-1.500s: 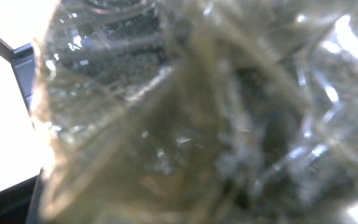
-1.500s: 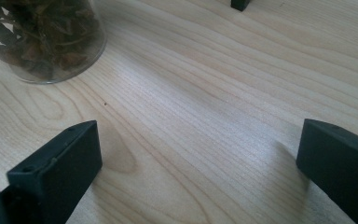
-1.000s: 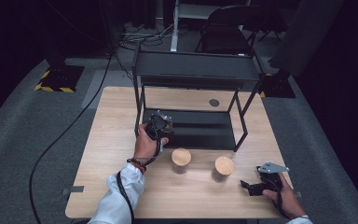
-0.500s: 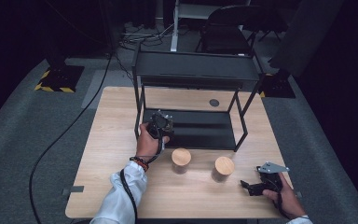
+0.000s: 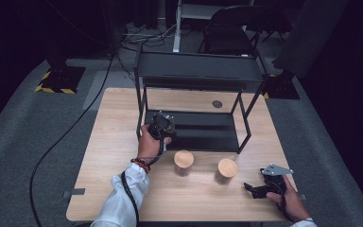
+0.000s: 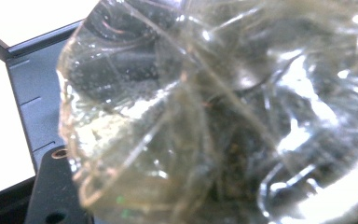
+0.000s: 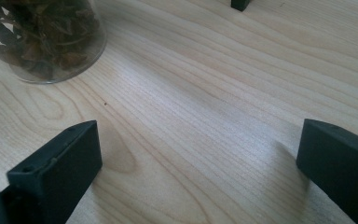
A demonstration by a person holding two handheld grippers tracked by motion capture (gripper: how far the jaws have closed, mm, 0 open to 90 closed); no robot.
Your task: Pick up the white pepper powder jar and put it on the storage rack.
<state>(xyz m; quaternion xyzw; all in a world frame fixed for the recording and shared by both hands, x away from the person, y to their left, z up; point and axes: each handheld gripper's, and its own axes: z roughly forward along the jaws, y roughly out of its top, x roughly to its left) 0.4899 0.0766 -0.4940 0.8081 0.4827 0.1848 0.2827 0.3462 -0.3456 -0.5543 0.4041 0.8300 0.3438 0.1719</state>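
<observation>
The left gripper (image 5: 163, 124) is clamped on a crumpled clear plastic bag (image 6: 223, 121) at the black metal shelf's (image 5: 198, 130) lower tier, its contents blurred and axis unreadable, while the right gripper (image 5: 257, 188) rests apart-jawed.

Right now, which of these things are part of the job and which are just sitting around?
In the job: the clear crinkly bag shut in the left gripper, the black shelf.
Sitting around: two cork-lidded jars, the right gripper open on the table.
</observation>
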